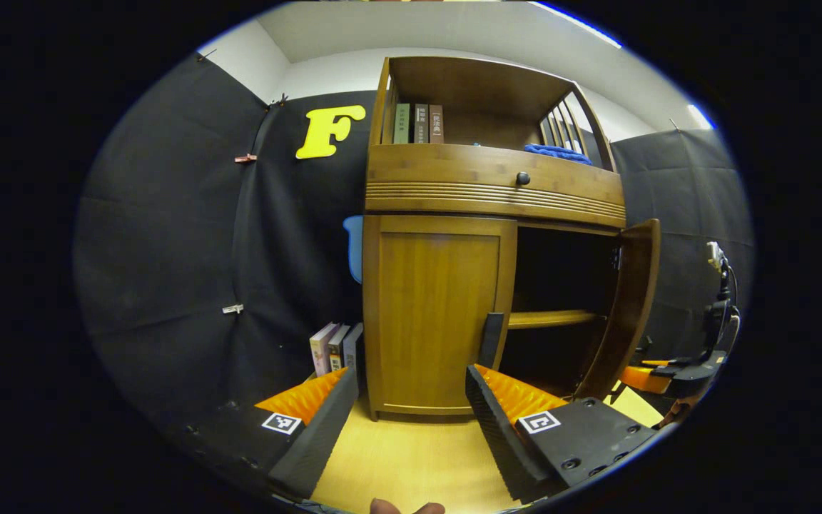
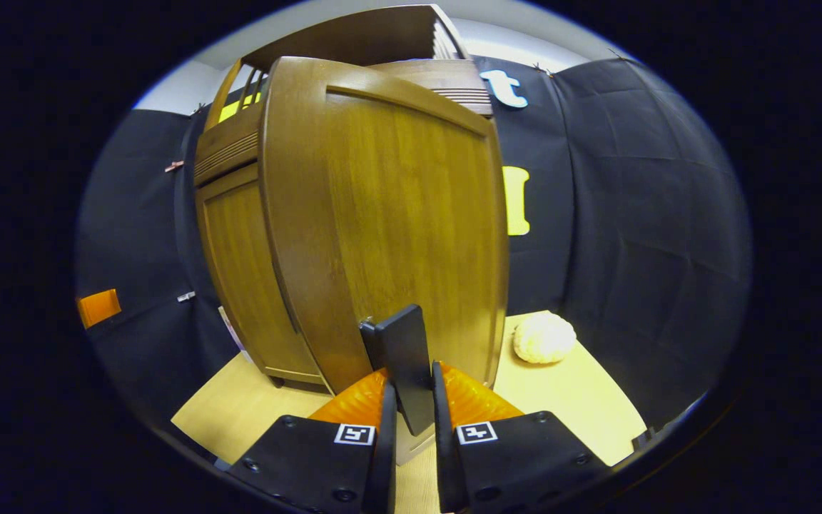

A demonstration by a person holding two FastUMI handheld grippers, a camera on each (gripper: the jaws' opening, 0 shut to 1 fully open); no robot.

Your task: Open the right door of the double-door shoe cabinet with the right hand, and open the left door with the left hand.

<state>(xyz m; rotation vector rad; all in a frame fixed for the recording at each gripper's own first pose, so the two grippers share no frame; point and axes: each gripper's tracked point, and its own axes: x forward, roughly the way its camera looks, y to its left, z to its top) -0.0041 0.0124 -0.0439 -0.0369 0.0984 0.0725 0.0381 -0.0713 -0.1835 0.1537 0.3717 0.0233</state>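
between the right tongs (image 2: pixel 409 400), clamped, sits the open right door's handle (image 2: pixel 404 364); left tongs (image 1: pixel 411 400) gape before the left door (image 1: pixel 436 314).

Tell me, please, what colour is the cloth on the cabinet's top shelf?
Blue cloth, seen best in the left gripper view.

The lettering on the book spines (image 1: pixel 419 123) is too small to read.

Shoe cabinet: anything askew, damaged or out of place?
Nothing stands out. The right door is swung open, as the task wants, with the right gripper clamped on its handle. The left door sits flush and shut.
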